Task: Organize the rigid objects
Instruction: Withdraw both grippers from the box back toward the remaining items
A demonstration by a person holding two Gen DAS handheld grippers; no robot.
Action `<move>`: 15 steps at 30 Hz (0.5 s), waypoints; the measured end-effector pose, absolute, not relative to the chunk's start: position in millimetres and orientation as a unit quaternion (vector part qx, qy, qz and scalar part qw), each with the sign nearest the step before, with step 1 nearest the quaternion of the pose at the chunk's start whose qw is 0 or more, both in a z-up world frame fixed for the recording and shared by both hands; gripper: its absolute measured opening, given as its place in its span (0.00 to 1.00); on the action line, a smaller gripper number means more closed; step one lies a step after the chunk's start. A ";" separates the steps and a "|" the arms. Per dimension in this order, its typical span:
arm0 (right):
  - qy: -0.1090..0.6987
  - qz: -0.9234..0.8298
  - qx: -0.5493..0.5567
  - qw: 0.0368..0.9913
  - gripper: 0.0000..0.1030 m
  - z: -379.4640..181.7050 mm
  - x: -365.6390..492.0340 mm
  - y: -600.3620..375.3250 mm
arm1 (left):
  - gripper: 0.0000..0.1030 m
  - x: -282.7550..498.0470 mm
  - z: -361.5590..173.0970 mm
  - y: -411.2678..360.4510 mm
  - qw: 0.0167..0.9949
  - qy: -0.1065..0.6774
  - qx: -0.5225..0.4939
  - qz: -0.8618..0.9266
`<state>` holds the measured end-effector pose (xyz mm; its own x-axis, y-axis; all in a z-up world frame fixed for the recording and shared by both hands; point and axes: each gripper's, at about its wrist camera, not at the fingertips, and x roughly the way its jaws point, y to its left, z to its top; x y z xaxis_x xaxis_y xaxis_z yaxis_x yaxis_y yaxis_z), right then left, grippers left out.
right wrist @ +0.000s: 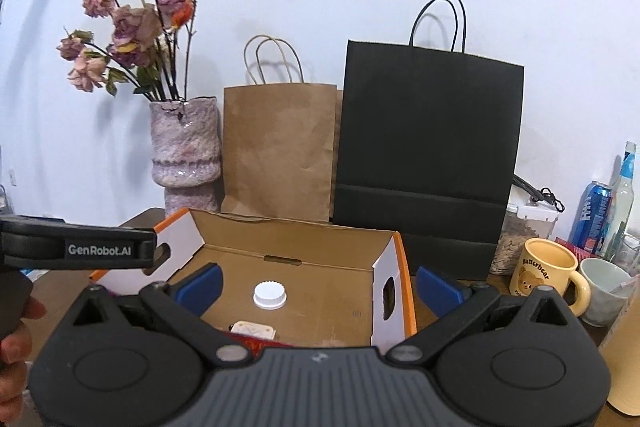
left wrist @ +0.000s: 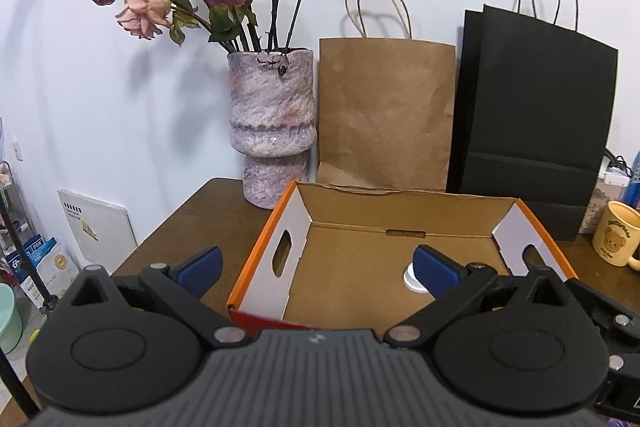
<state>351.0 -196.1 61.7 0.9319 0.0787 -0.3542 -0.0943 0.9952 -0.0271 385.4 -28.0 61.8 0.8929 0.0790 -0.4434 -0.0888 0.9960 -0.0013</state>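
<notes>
Right wrist view is showing my right gripper (right wrist: 318, 285) hanging wide open and empty just above the near edge of the cardboard box (right wrist: 394, 291), while my left gripper (left wrist: 318, 267) is hovering equally spread with nothing between its pads, both poised, I judge, to fetch the next item. Inside the box a white cap (right wrist: 270, 295) is lying flat on the floor with a small cream tag (right wrist: 252, 330) nearer me. Farther back, the yellow mug (right wrist: 548, 273), vase (right wrist: 186, 151) and paper bags (right wrist: 280, 151) are waiting against the wall.
</notes>
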 end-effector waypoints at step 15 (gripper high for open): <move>0.175 0.048 -0.029 0.983 1.00 63.8 290.4 -208.9 | 1.00 325.2 67.4 -29.4 0.974 0.224 -0.016 0.032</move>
